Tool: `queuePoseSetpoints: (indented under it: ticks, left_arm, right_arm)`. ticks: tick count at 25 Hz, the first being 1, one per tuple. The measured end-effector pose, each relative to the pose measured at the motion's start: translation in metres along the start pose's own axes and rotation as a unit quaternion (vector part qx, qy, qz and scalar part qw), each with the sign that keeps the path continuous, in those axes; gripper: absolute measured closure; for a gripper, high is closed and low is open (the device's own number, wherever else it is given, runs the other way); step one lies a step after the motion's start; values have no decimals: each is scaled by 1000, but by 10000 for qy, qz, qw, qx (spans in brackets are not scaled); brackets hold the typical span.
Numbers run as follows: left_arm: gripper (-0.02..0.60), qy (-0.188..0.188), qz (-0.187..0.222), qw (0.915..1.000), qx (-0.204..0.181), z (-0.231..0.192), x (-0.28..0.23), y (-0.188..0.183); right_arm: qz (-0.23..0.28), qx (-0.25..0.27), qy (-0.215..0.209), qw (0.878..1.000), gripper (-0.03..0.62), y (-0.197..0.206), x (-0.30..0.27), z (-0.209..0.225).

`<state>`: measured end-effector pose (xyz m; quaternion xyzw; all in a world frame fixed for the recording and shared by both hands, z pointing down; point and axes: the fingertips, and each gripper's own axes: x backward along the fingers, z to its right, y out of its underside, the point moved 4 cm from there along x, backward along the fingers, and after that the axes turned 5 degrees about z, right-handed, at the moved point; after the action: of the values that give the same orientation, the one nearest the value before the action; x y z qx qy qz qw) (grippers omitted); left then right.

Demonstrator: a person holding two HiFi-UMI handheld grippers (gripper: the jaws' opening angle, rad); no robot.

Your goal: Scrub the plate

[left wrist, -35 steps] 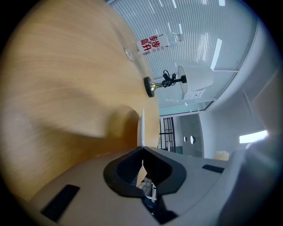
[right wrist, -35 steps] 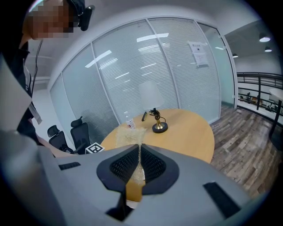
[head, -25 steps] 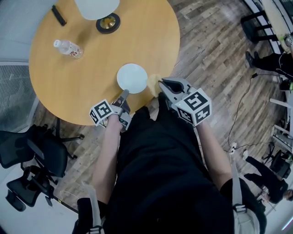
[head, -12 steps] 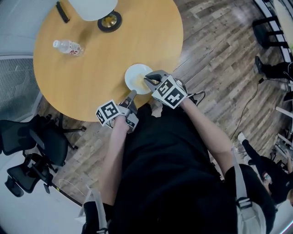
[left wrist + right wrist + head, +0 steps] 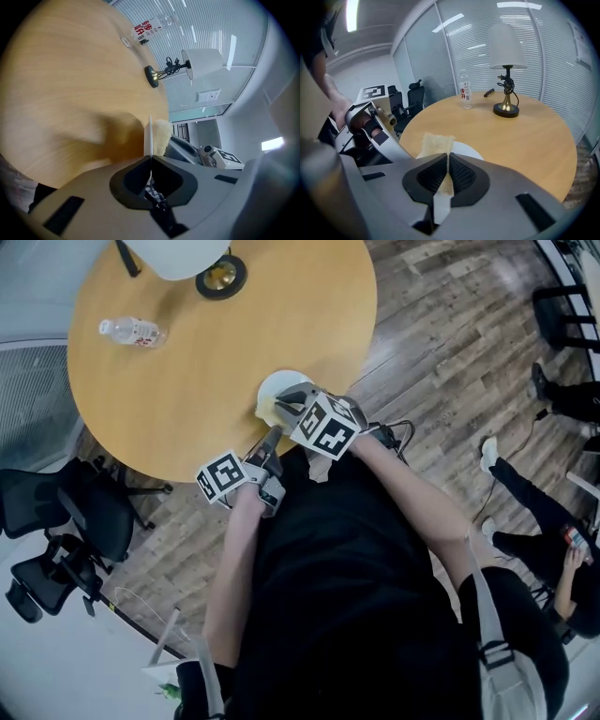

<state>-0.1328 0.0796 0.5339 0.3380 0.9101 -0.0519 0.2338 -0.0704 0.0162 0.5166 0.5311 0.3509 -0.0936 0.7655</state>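
left gripper (image 5: 150, 157): clamps plate (image 5: 148, 137) rim | right gripper (image 5: 447, 155): sponge (image 5: 435, 142), seemingly on plate

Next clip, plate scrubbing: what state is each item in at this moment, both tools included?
Left tool: shut on the plate's near rim.
Right tool: shut on the sponge.
Plate: lying on the table, rim clamped.
Sponge: clamped, over the plate; contact unclear.
Bottle: upright.
Lamp: upright; lit or not, cannot tell.

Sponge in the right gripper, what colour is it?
Pale yellow sponge, clearest in the right gripper view.
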Motion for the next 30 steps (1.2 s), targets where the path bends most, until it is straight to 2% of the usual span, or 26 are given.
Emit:
queuePoseSetpoints:
  ticks: [8, 20, 25, 30]
  left_arm:
    - [561, -103, 123, 9996, -243, 9, -5, 10]
    - [561, -80, 557, 9982, -214, 10, -4, 20]
    - [560, -68, 705, 9974, -138, 9, -5, 19]
    - [561, -69, 755, 9970, -125, 10, -9, 18]
  right_arm:
    - [107, -105, 60, 9999, 568, 4, -6, 27]
    - [-211, -318, 509, 9980, 568, 36, -1, 84]
    - [-257, -306, 506, 9979, 568, 35, -4, 87]
    - [-108, -160, 291, 9994, 568, 17, -6, 73]
